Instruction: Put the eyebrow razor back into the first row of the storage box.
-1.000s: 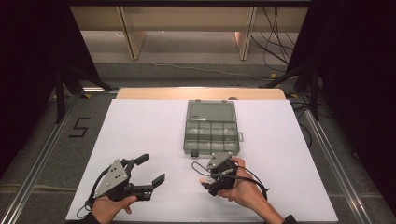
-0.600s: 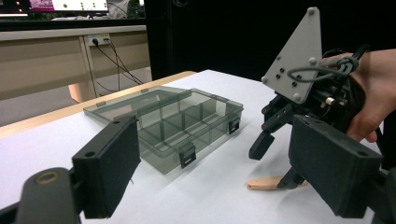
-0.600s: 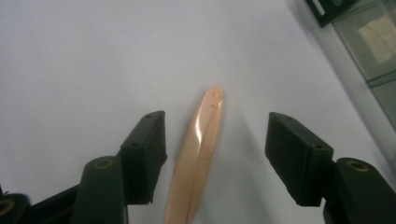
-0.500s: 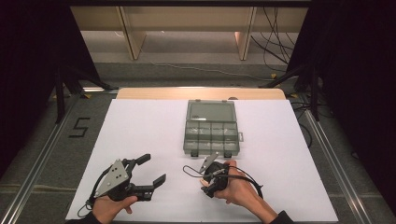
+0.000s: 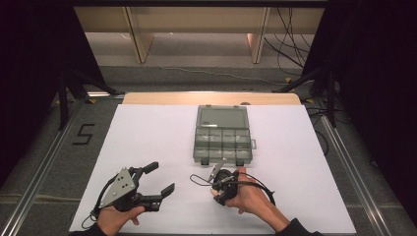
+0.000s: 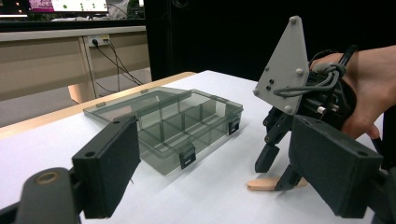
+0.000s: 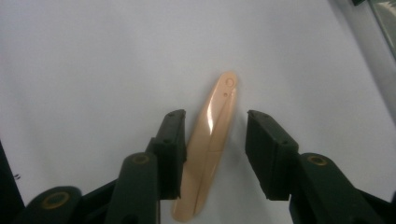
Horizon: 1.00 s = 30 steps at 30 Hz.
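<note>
right tongs closing around beige stick, seemingly not yet pressing.

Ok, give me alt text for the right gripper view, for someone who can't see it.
A slim beige plastic piece lies flat on a white table, between the two black jaws of the right gripper, which have just been closing around it. The left jaw is at its edge and a gap remains at the right jaw.
</note>
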### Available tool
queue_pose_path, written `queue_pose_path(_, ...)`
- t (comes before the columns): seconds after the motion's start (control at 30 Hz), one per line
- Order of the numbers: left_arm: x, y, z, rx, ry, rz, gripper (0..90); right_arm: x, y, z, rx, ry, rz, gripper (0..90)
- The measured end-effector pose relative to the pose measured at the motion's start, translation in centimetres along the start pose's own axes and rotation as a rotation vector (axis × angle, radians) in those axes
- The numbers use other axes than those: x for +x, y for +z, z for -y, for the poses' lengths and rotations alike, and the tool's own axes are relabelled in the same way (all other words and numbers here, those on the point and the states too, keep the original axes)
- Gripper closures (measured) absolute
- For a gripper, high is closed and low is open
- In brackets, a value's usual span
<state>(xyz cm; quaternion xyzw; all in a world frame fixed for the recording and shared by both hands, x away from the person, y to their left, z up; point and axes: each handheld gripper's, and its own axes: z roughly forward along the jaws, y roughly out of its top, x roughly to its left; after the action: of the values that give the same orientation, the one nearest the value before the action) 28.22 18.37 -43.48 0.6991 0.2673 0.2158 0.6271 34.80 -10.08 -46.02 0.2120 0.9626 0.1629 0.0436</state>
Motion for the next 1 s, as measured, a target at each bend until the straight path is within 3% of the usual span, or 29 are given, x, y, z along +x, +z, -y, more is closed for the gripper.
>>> queue_pose_path(0.1, 0.0, 0.0, 0.0, 0.001, 0.0, -0.002, 16.5, -0.1, 0.1, -0.2, 0.035, -0.001, -0.011, 63.1)
queue_pose_path(0.13, 0.0, 0.1, 0.0, -0.01, 0.002, 0.006, 16.5, -0.1, 0.2, -0.2, 0.02, -0.001, -0.01, 64.5)
queue_pose_path(0.4, 0.1, -0.1, 0.0, 0.003, 0.006, -0.002, 16.4, -0.4, 0.1, -0.6, 0.058, -0.035, -0.017, 74.1)
queue_pose_path(0.67, 0.1, -0.1, -0.1, 0.002, 0.005, -0.001, 16.4, -0.3, 0.0, -0.8, 0.066, -0.069, -0.01, 74.2)
queue_pose_path(1.0, 0.1, 0.1, -0.1, -0.007, 0.006, 0.009, 16.5, -1.1, -2.1, -0.9, -0.039, -0.097, 0.038, 74.2)
